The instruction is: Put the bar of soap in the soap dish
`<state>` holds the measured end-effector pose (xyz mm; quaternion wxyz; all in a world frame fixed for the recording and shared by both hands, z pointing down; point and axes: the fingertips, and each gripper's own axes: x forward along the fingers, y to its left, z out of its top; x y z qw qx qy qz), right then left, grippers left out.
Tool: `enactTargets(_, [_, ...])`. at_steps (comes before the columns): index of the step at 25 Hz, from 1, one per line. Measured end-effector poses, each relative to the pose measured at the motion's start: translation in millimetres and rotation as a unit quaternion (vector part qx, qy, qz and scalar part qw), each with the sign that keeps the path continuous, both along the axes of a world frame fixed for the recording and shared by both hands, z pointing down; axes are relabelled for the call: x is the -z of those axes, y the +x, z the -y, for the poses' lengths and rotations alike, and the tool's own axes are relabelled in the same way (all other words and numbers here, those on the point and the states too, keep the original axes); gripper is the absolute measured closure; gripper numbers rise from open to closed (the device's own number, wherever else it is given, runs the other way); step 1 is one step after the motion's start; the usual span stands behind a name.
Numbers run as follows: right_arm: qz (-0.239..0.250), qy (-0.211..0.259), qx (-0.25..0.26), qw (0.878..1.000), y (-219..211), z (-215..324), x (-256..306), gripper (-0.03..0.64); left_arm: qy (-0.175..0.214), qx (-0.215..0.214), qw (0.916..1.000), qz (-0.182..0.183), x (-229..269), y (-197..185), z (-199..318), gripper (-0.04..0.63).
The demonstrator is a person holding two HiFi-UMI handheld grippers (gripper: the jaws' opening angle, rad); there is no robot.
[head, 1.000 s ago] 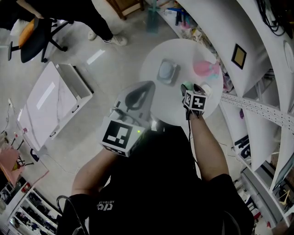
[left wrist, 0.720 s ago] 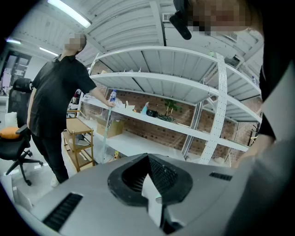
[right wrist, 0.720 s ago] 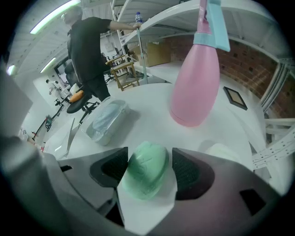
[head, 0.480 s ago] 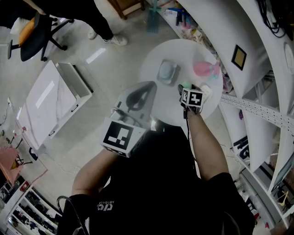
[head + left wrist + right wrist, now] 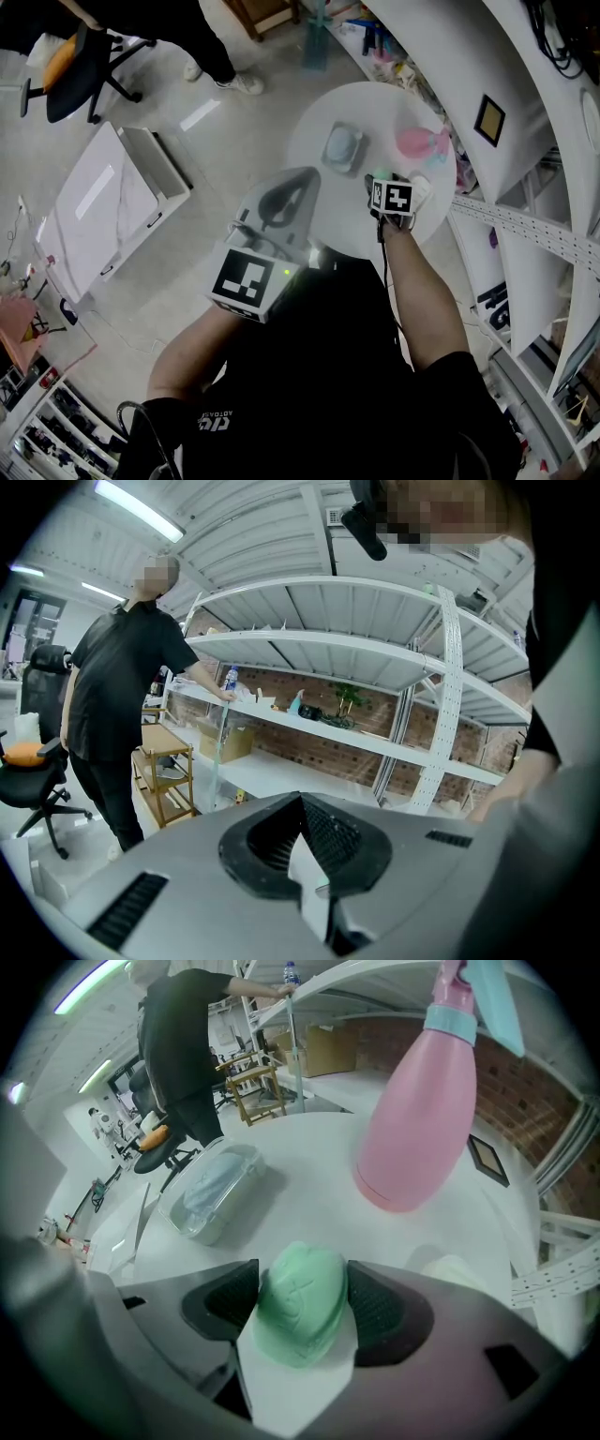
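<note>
The left gripper [image 5: 305, 832] is held back from the table [image 5: 394, 108], its fingers together on nothing. The soap dish [image 5: 342, 147] lies far-left of the bar of soap [image 5: 300, 1297], which is straddled on the table by the right gripper [image 5: 302, 1283], whose fingers have just been opening wide.

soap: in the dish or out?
Out. The green soap sits between the right gripper's jaws, which have just been opening; the soap dish stands apart at its left.
</note>
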<state>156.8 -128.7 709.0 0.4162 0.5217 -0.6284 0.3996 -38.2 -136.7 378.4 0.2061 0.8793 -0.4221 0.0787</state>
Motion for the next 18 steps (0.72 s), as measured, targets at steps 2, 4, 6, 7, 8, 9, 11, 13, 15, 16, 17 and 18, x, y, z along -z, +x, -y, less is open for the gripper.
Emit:
enactTargets(2, [0.000, -0.001, -0.001, 1.000, 1.0, 0.8, 0.2, 0.316, 0.000, 0.003, 1.0000, 0.000, 0.0, 0.4, -1.6, 0.595])
enactTargets(4, [0.006, 0.000, -0.007, 1.000, 2.9, 0.3, 0.1, 0.316, -0.002, 0.000, 1.0000, 0.005, -1.4, 1.3, -4.2, 0.595])
enactTargets(6, [0.022, 0.002, -0.017, 1.000, 4.2, 0.1, 1.3, 0.318, -0.002, 0.000, 1.0000, 0.003, -0.2, 1.5, -4.4, 0.595])
enactTargets(7, [0.033, 0.003, -0.025, 0.999, 4.3, 0.4, 2.5, 0.318, -0.001, 0.001, 1.0000, 0.001, 0.8, 1.2, -3.9, 0.595])
enactTargets(8, [0.046, 0.005, -0.033, 0.998, 4.3, 0.5, 4.0, 0.318, 0.000, 0.000, 1.0000, 0.001, 1.5, 0.9, -3.7, 0.595])
enactTargets(9, [0.057, 0.008, -0.041, 0.998, 4.8, 0.3, 6.0, 0.319, 0.001, -0.001, 1.0000, 0.002, 1.7, 0.8, -3.9, 0.595])
enactTargets(11, [0.073, 0.017, -0.054, 0.996, 7.1, -0.3, 11.9, 0.321, 0.002, -0.004, 1.0000, 0.004, 1.5, 1.9, -5.0, 0.595])
enactTargets(13, [0.086, 0.030, -0.066, 0.994, 9.7, -1.1, 20.5, 0.322, 0.003, -0.008, 1.0000, 0.003, 2.4, 3.2, -6.2, 0.595])
enactTargets(15, [0.101, 0.045, -0.082, 0.990, 13.0, -2.3, 31.0, 0.324, 0.005, -0.011, 0.9999, -0.001, 4.4, 4.9, -7.1, 0.595])
enactTargets(16, [0.109, 0.053, -0.092, 0.988, 16.1, -3.2, 36.5, 0.325, 0.006, -0.013, 0.9999, -0.003, 5.4, 6.6, -7.4, 0.595])
enactTargets(17, [0.115, 0.060, -0.102, 0.986, 20.5, -4.2, 42.0, 0.325, 0.008, -0.016, 0.9998, -0.003, 6.2, 8.9, -7.7, 0.595])
enactTargets(18, [0.120, 0.067, -0.111, 0.984, 26.3, -5.3, 47.2, 0.325, 0.010, -0.020, 0.9997, -0.003, 7.0, 11.7, -8.0, 0.595])
